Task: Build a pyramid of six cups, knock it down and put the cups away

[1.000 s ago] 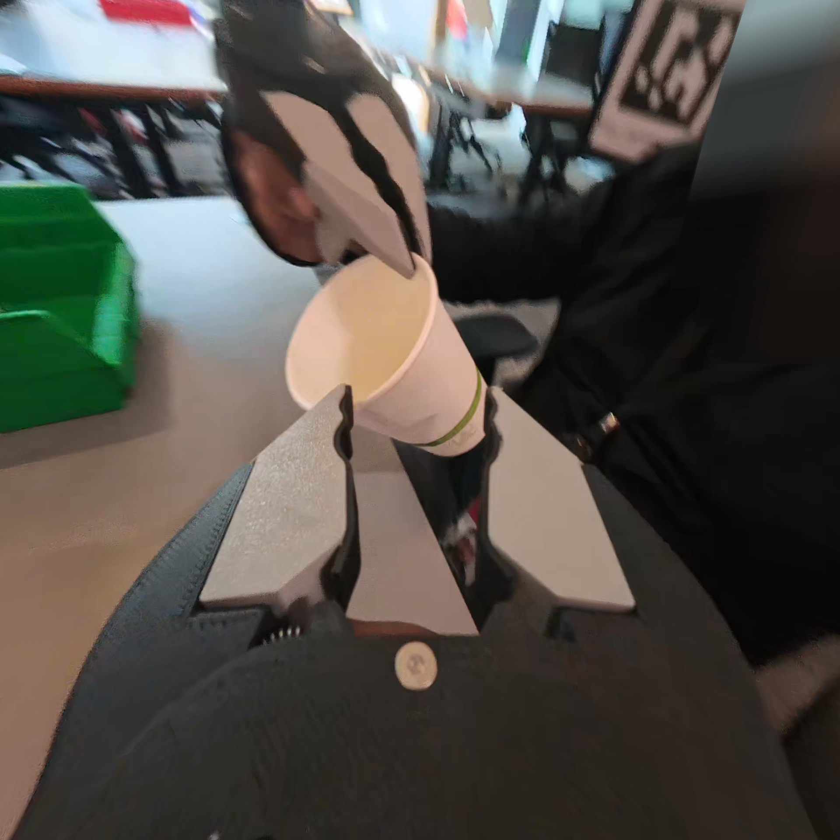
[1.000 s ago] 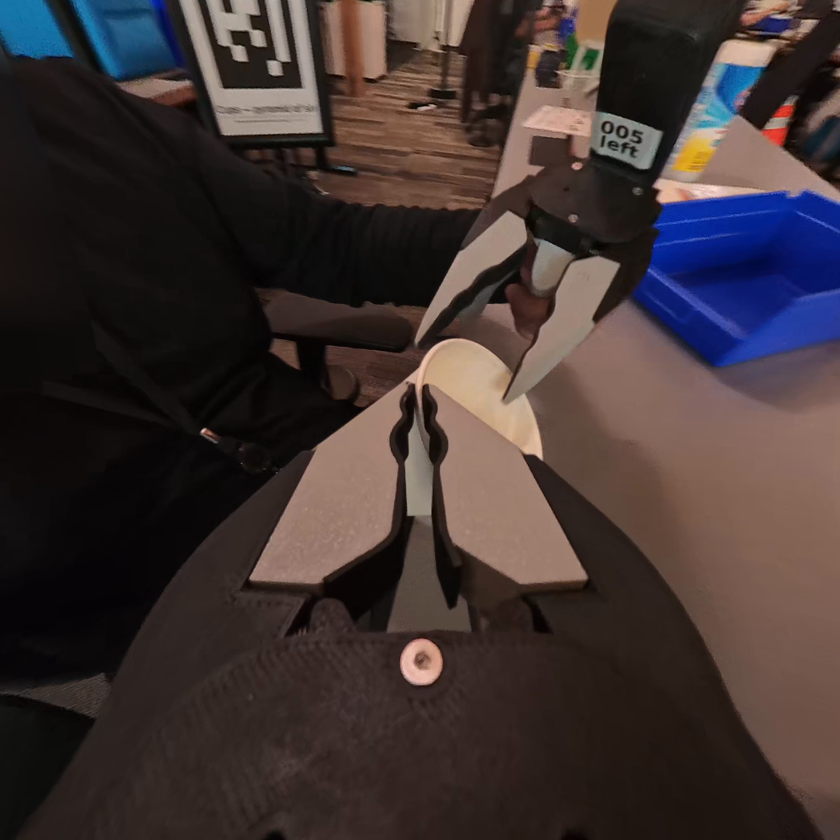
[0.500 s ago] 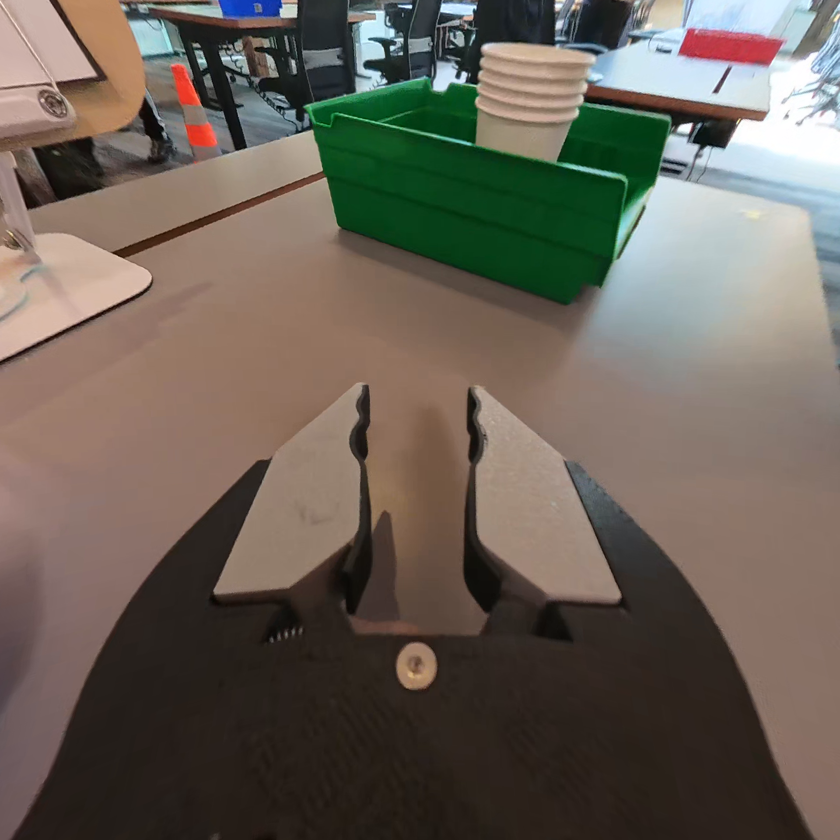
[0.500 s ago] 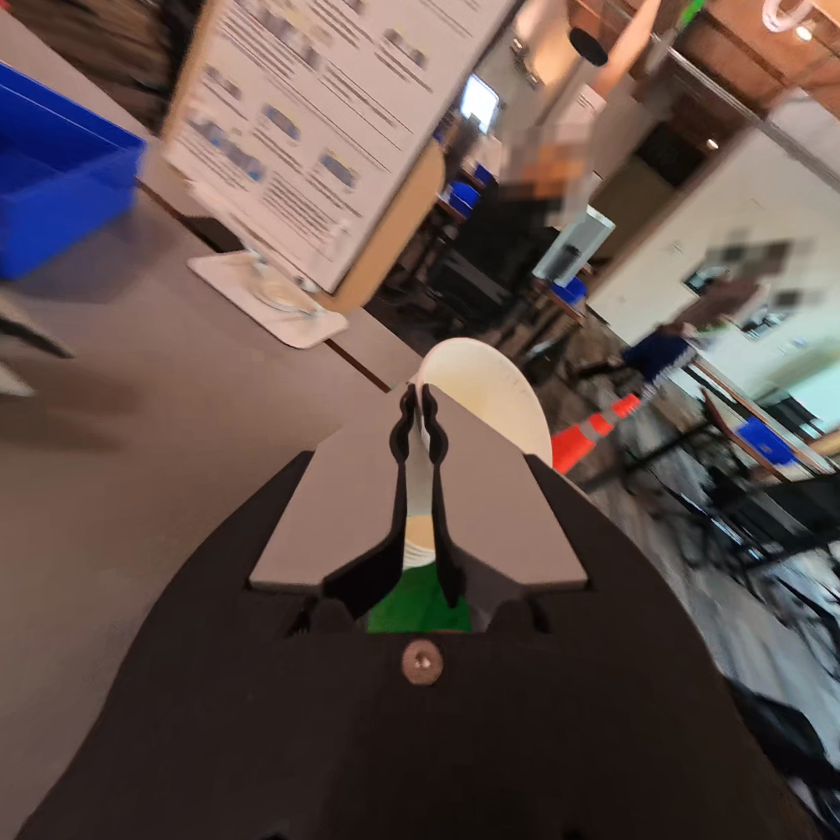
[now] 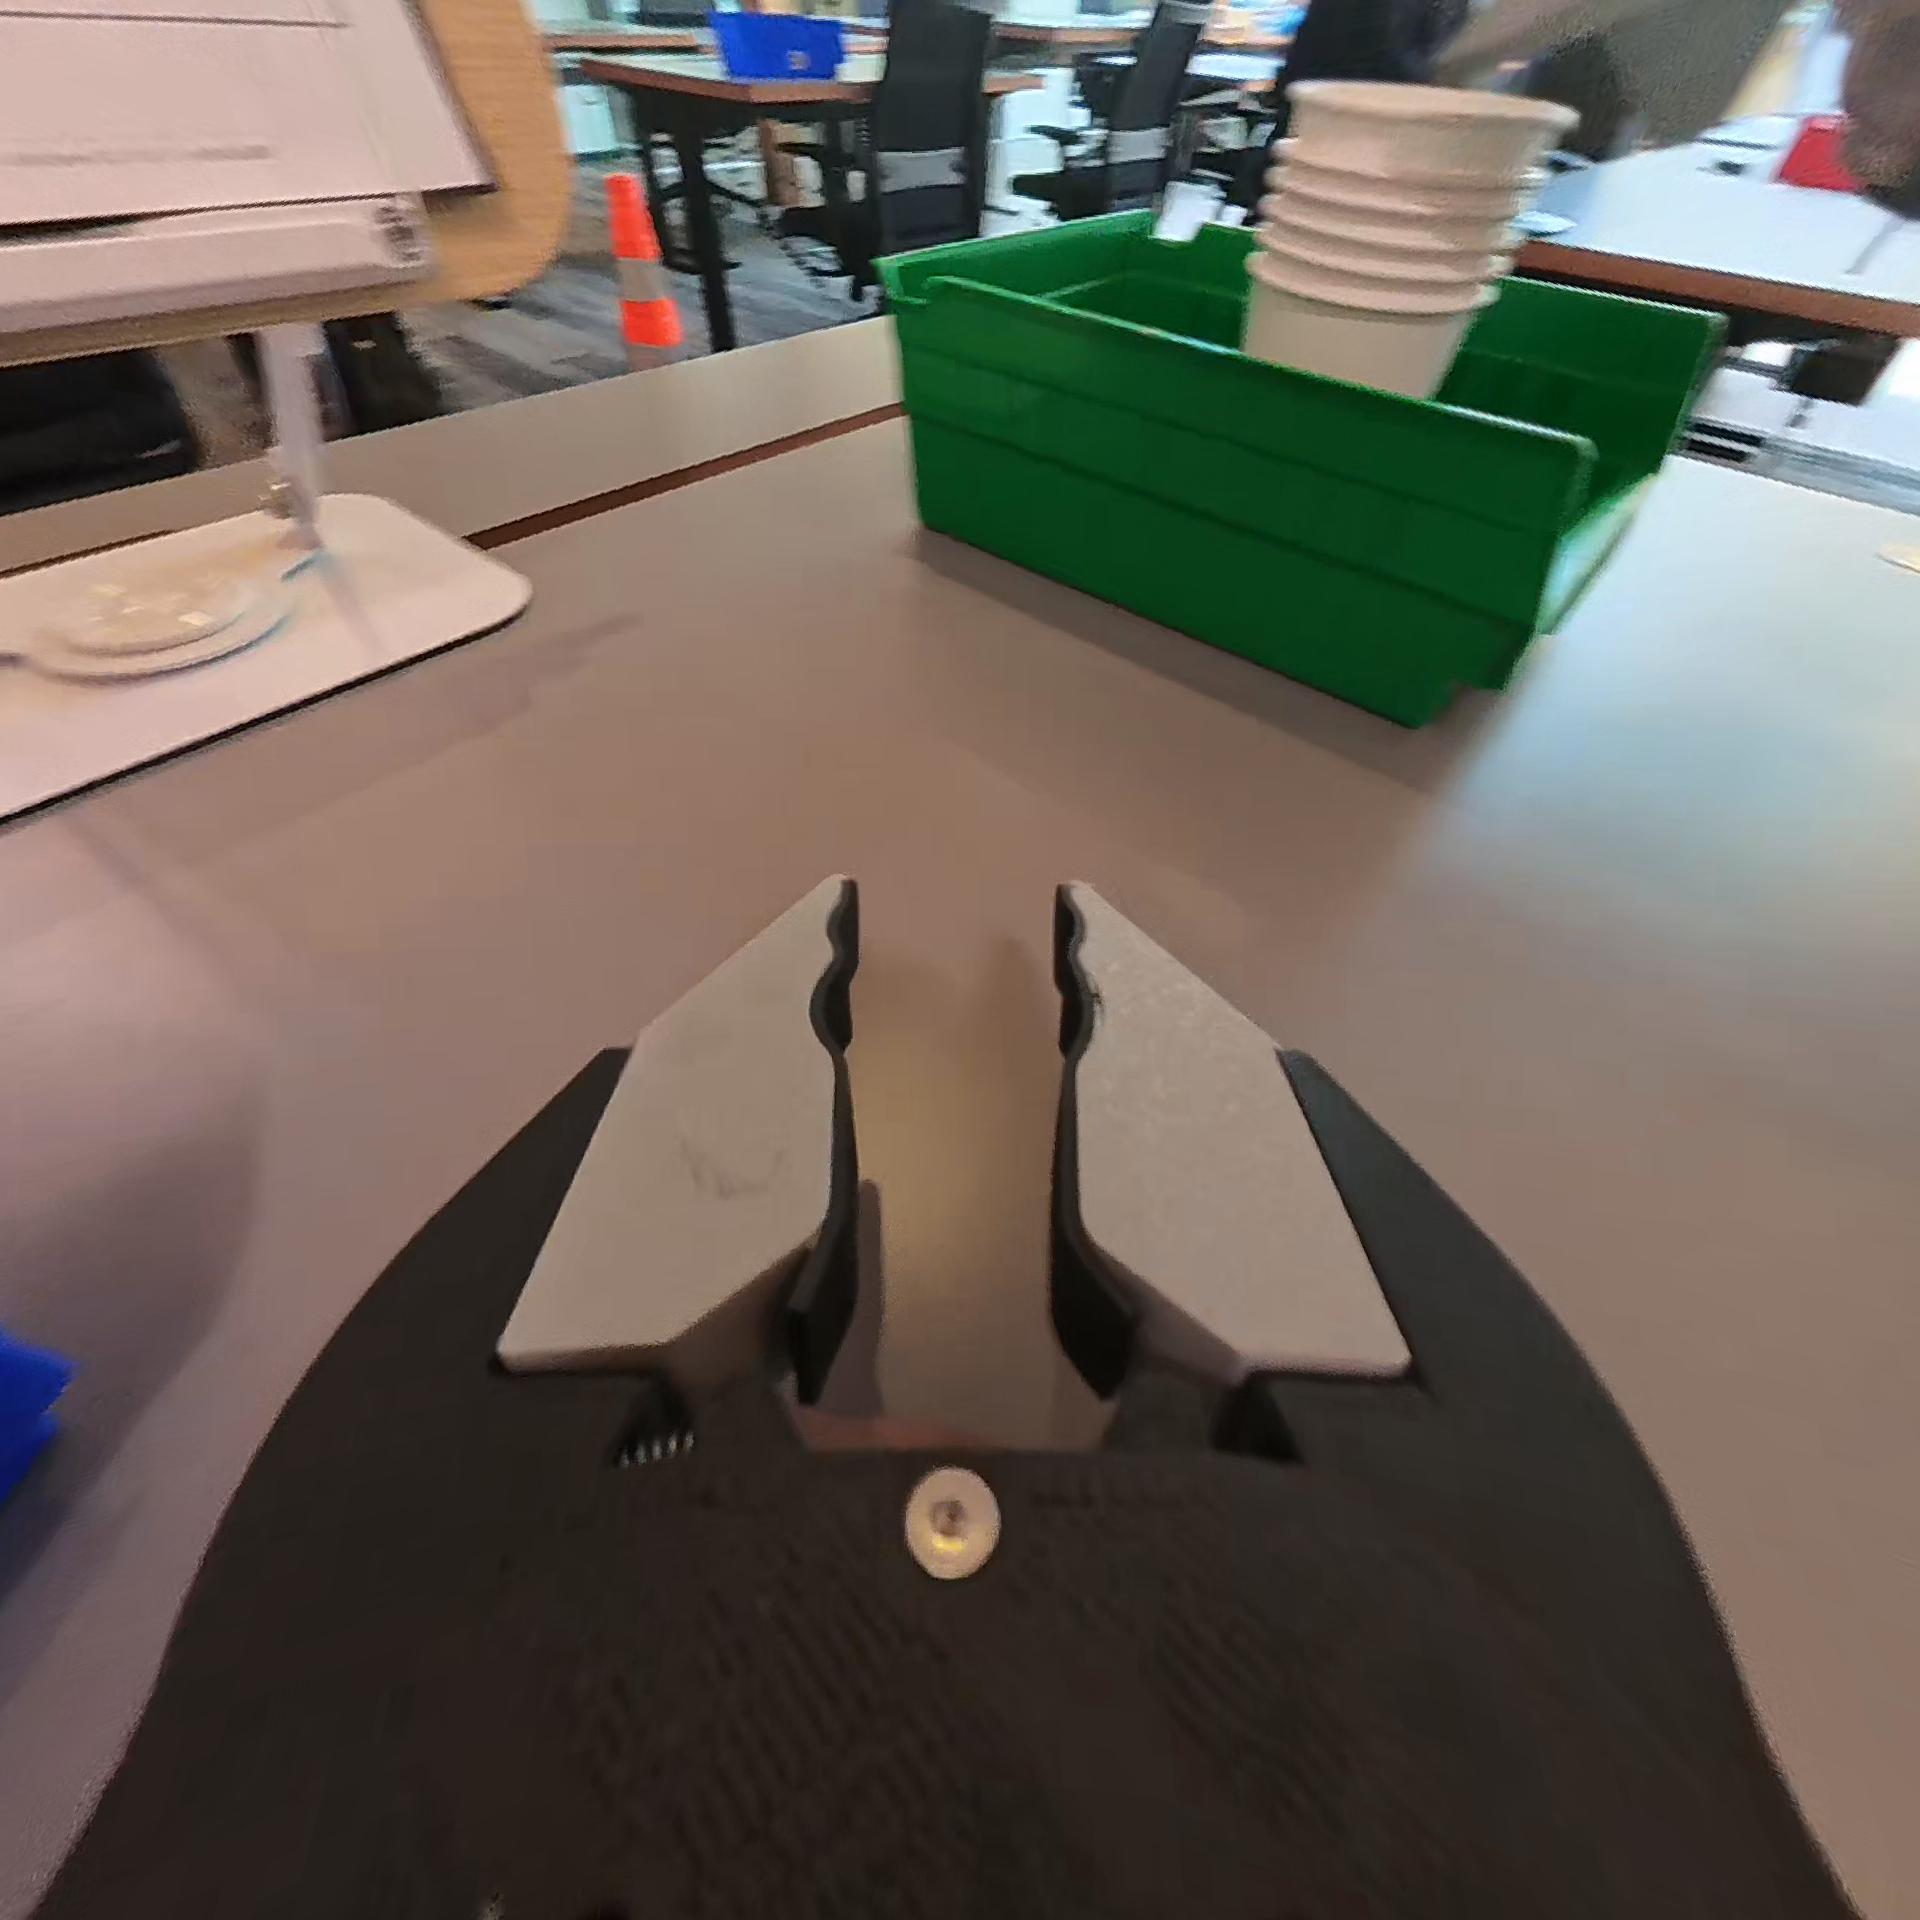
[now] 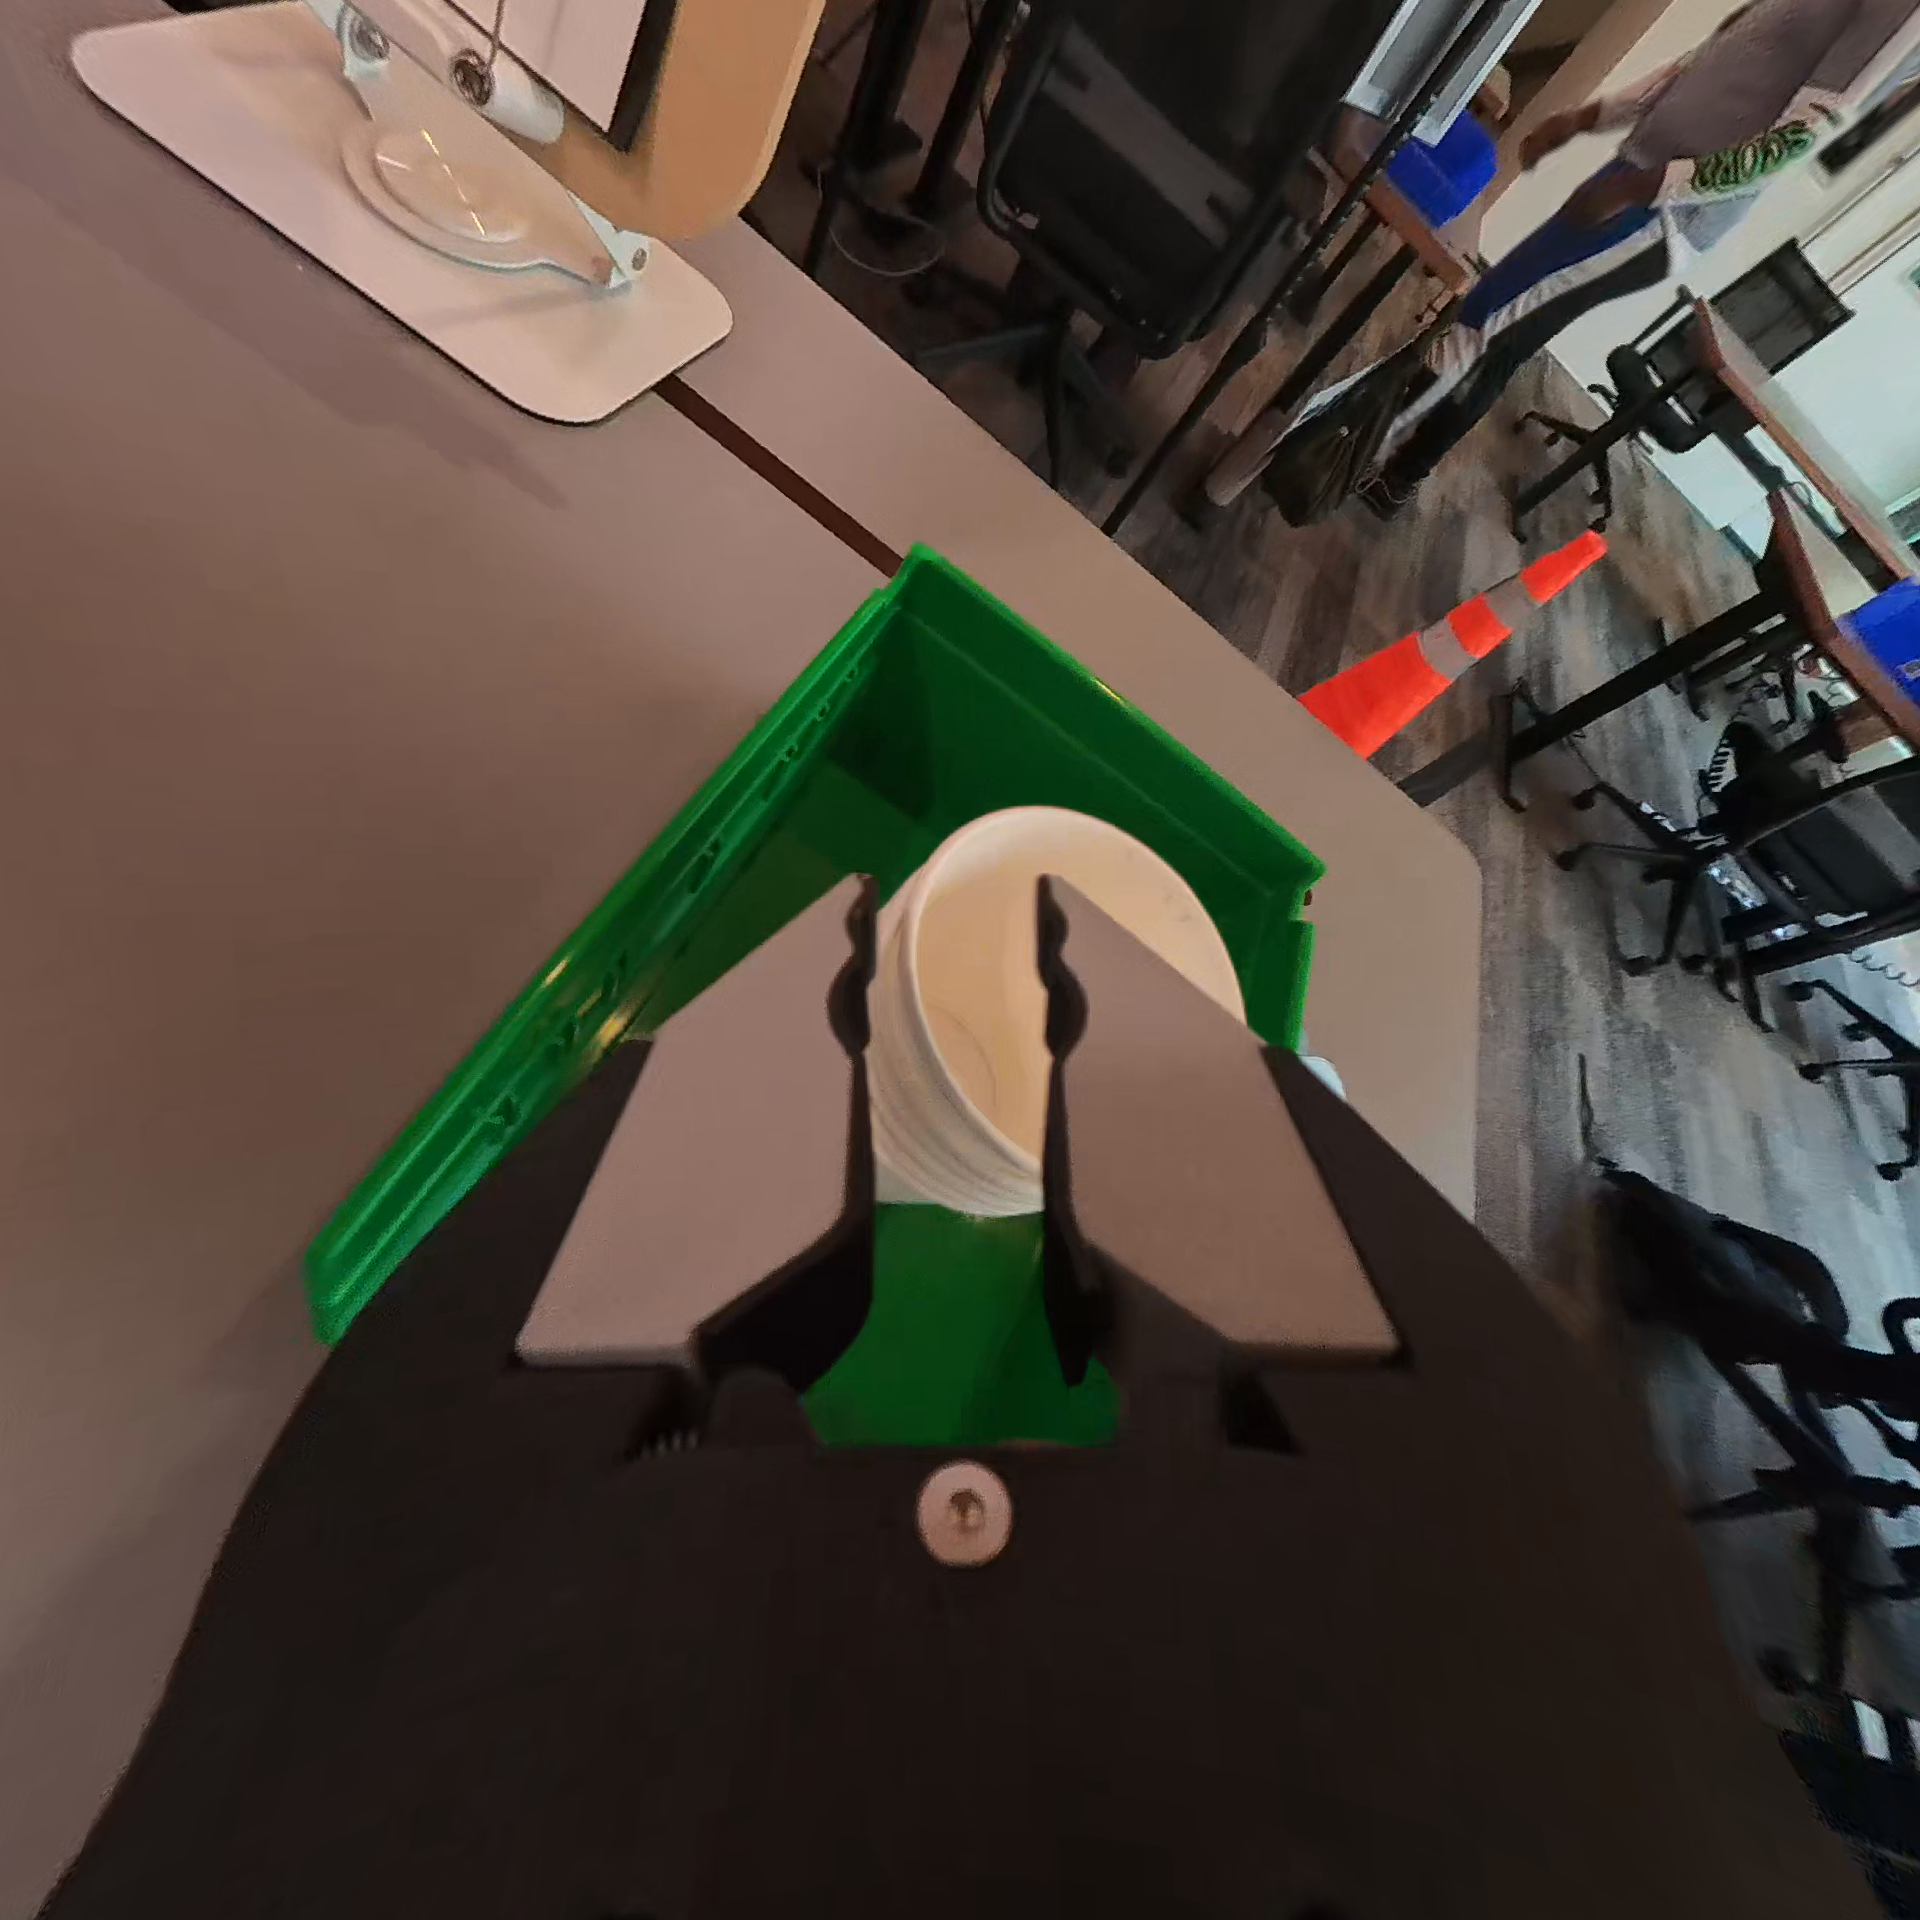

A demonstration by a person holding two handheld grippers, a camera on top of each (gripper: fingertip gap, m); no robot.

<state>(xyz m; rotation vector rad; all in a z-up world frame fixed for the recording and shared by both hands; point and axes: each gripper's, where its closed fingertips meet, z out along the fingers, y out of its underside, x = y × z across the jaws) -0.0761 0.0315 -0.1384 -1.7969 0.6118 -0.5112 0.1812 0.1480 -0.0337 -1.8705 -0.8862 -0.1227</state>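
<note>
A stack of several white paper cups stands in the green bin at the far right of the grey table. My left gripper is open and empty, low over the table, well short of the bin. In the right wrist view my right gripper is open and hovers just above the same stack of cups, looking down into the green bin. The top cup's mouth shows between my fingers, and neither finger touches it.
A white stand base with a board sits at the table's left; it also shows in the right wrist view. A blue bin corner is at my lower left. Beyond the table edge are an orange cone, chairs and desks. About 30 cm separates my left fingertips from my right.
My right gripper carried a cup from the handover over to the green bin and opened, leaving it on the stack. My left gripper let go, turned toward the bin and stays open.
</note>
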